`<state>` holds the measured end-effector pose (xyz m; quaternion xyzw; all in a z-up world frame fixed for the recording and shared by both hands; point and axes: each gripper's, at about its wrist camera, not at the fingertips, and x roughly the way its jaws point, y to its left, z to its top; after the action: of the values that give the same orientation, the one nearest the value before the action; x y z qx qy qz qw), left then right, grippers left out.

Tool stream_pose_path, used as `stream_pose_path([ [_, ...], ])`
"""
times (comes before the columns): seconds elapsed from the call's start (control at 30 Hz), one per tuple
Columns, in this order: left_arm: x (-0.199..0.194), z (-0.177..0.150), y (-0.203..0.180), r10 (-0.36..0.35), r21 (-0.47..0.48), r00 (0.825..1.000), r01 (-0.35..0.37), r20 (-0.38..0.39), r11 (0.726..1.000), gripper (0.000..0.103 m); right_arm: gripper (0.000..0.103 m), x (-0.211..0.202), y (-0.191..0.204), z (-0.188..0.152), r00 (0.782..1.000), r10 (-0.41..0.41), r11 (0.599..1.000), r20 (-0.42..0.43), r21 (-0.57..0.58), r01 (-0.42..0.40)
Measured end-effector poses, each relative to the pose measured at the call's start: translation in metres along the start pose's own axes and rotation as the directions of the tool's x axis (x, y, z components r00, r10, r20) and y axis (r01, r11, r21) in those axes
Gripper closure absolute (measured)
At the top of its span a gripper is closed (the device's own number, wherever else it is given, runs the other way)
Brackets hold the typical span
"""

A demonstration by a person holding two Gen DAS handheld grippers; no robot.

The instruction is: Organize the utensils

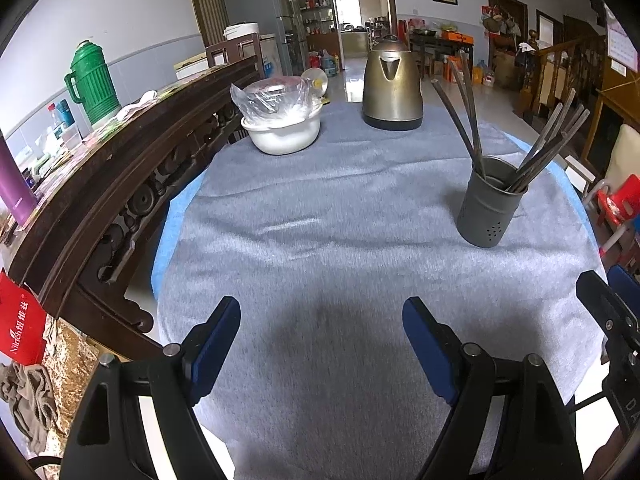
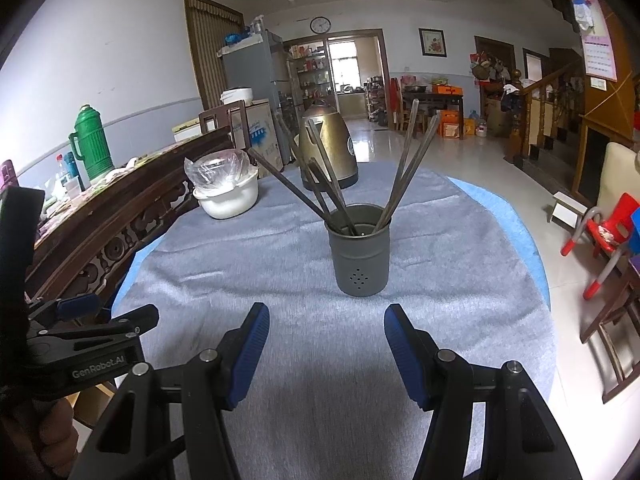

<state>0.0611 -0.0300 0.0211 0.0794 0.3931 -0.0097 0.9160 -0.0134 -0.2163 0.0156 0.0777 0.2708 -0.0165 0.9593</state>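
Grey perforated utensil holder [image 2: 362,254] upright near the table's right edge, dark metal chopsticks [image 2: 410,168] fanned inside

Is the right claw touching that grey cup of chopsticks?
Apart. Right wrist view shows bare cloth between right gripper and cup.

Your right gripper [image 1: 612,312] was cut off by the left view's edge. The holder [image 2: 359,250] hid the chopsticks' [image 2: 404,176] lower ends from you.
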Motion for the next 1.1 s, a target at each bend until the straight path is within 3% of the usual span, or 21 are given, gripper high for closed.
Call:
stream_pose_path([
  [0.6,-0.014,0.024,0.003,0.004,-0.005,0.999,-0.004,0.036,1.0,0.019,0.039,-0.008,0.004,0.024,0.999,0.0,1.0,0.039,-0.009,0.001],
  [1.1,-0.024,0.034,-0.008,0.06,0.007,0.997,-0.061,0.051,0.998,0.019,0.039,-0.008,-0.014,0.036,0.996,0.034,0.999,0.08,0.027,-0.036],
])
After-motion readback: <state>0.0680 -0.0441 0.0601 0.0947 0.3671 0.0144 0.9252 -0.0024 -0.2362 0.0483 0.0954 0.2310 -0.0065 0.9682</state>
